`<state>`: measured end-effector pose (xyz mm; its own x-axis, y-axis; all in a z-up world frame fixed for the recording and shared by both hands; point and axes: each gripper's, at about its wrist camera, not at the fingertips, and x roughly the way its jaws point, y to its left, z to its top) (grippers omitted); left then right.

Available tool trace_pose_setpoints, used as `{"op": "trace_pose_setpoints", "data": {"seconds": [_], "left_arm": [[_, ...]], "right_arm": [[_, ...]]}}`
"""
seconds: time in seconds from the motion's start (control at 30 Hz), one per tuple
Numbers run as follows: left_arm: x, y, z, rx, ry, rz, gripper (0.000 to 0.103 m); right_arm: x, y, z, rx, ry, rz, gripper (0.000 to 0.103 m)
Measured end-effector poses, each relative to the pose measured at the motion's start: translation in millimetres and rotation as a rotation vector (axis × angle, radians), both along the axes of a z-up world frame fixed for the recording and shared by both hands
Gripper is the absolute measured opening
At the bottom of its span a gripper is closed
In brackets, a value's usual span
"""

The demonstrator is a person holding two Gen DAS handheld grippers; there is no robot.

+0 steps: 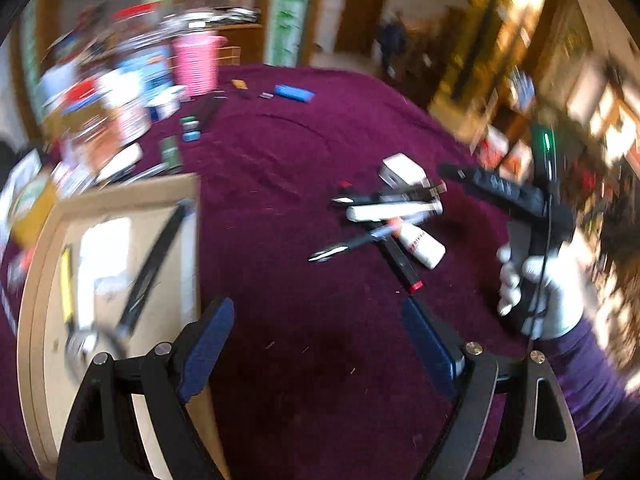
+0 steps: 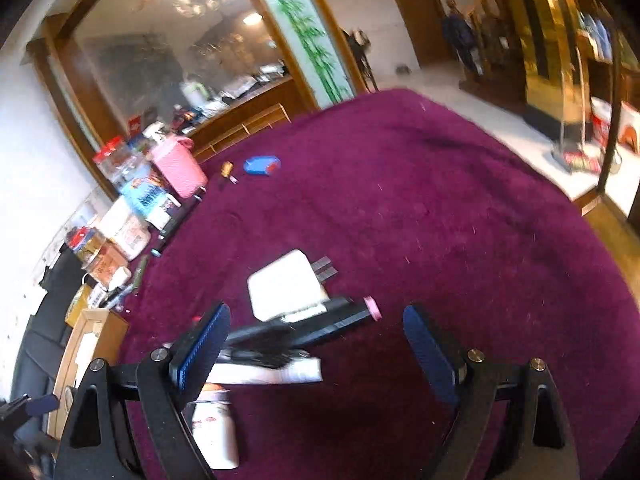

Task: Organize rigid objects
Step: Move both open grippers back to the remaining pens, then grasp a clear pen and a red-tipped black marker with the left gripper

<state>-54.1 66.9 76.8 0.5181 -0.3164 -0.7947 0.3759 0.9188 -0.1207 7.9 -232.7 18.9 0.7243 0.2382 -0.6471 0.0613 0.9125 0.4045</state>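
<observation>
A wide table under a purple cloth (image 2: 440,208) fills both of my views, with a glass partition and a wooden door behind it.

My left gripper (image 1: 318,340) hangs over bare cloth with its blue-padded fingers spread wide and nothing between them. Just to its left sits an open cardboard box (image 1: 36,280), and inside I can make out a black stick-like item (image 1: 152,268), a yellow one and something round and metallic, all blurred. Ahead and to the right lies the pile of pens and markers (image 1: 384,220), crossed over one another, with a white plug adapter (image 1: 402,170) touching its far side. Beyond that the gloved right hand (image 1: 536,292) holds the other tool.

My right gripper (image 2: 316,342) is also spread wide and empty, hovering right over that same pile; its left finger overlaps a black marker with a pink cap (image 2: 320,320). The adapter sits just past it. Clutter, including a pink basket (image 2: 178,168), lines the far left edge.
</observation>
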Motion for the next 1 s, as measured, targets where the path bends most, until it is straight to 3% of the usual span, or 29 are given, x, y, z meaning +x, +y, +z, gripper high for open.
{"op": "trace_pose_setpoints", "data": {"seconds": [0.17, 0.33, 0.37, 0.43, 0.53, 0.6, 1.0], "left_arm": [[31.9, -67.0, -27.2, 0.175, -0.047, -0.199, 0.085], [63.5, -95.9, -53.0, 0.264, -0.028, -0.273, 0.085], [66.9, -100.0, -54.6, 0.236, -0.018, -0.289, 0.084], [68.9, -107.3, -62.1, 0.232, 0.025, -0.305, 0.062], [59.0, -112.3, -59.7, 0.248, -0.007, -0.315, 0.043], [53.5, -107.3, -57.1, 0.206, 0.023, -0.317, 0.025], [15.2, -69.7, -42.3, 0.092, 0.041, -0.259, 0.021]], "right_arm": [[1.2, 0.0, 1.3, -0.036, -0.030, -0.004, 0.091], [0.5, -1.8, 4.7, -0.047, -0.059, -0.005, 0.091], [1.5, -1.1, 4.1, -0.041, -0.056, 0.002, 0.091], [3.7, 0.5, 2.0, -0.041, -0.046, 0.012, 0.091], [3.8, 2.1, 1.1, -0.043, -0.041, 0.024, 0.091], [3.6, 3.2, 0.8, -0.047, -0.040, 0.026, 0.091], [4.6, 2.1, -1.8, -0.053, -0.024, 0.015, 0.091]]}}
